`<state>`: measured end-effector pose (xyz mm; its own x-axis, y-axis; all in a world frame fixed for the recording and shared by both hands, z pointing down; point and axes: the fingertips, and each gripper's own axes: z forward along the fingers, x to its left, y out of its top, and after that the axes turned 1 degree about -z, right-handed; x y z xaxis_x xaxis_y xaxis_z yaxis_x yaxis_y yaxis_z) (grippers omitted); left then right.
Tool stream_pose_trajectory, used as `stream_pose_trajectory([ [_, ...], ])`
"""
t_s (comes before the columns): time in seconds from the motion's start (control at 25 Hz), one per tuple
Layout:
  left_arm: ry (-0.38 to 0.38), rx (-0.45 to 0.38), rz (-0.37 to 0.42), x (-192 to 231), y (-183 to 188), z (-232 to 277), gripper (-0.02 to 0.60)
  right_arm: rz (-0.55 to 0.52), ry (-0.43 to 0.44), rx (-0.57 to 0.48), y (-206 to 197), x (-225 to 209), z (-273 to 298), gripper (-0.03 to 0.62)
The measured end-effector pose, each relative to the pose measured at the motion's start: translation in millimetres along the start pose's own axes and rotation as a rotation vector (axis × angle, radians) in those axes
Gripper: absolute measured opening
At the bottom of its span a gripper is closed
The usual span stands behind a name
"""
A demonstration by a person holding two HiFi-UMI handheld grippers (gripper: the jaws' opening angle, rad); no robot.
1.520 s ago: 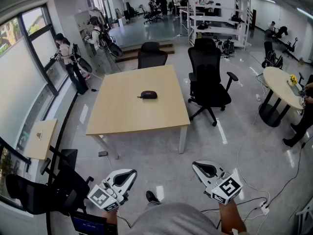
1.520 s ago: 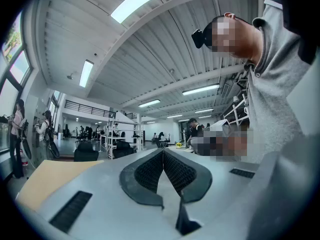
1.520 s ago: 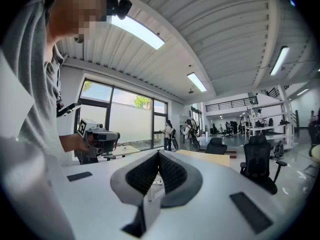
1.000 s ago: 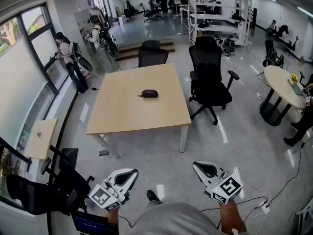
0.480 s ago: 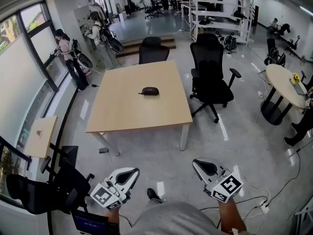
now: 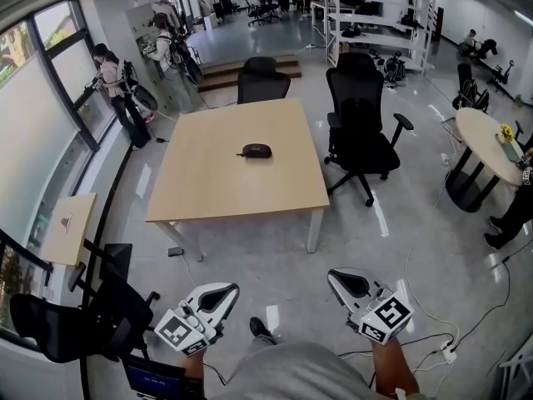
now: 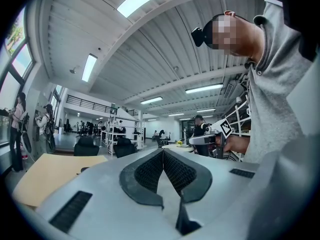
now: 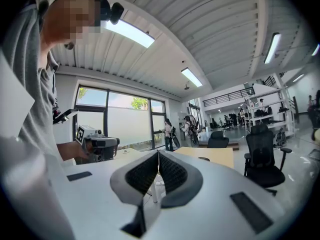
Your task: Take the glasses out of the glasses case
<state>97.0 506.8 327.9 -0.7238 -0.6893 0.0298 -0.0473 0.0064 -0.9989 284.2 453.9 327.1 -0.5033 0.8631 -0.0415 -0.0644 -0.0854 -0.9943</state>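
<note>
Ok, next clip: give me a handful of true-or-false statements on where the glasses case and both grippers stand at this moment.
1. The glasses case lies on the wooden table, lid shut. True.
2. The left gripper is clamped on the case. False: its jaws are together on nothing, well short of the table.
3. The right gripper has its jaws together. True.
4. Glasses lie out beside the case. False: only the case shows on the table.
</note>
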Motion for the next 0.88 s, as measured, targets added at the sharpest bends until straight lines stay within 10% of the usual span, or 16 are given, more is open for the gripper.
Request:
stream_pose_trajectory([
  [0.88,0.002,-0.015,-0.015,139.6,-1.0,23.8,0.006,-0.003,-0.034,0.016,16.5,-54.1,122.7,0.008],
])
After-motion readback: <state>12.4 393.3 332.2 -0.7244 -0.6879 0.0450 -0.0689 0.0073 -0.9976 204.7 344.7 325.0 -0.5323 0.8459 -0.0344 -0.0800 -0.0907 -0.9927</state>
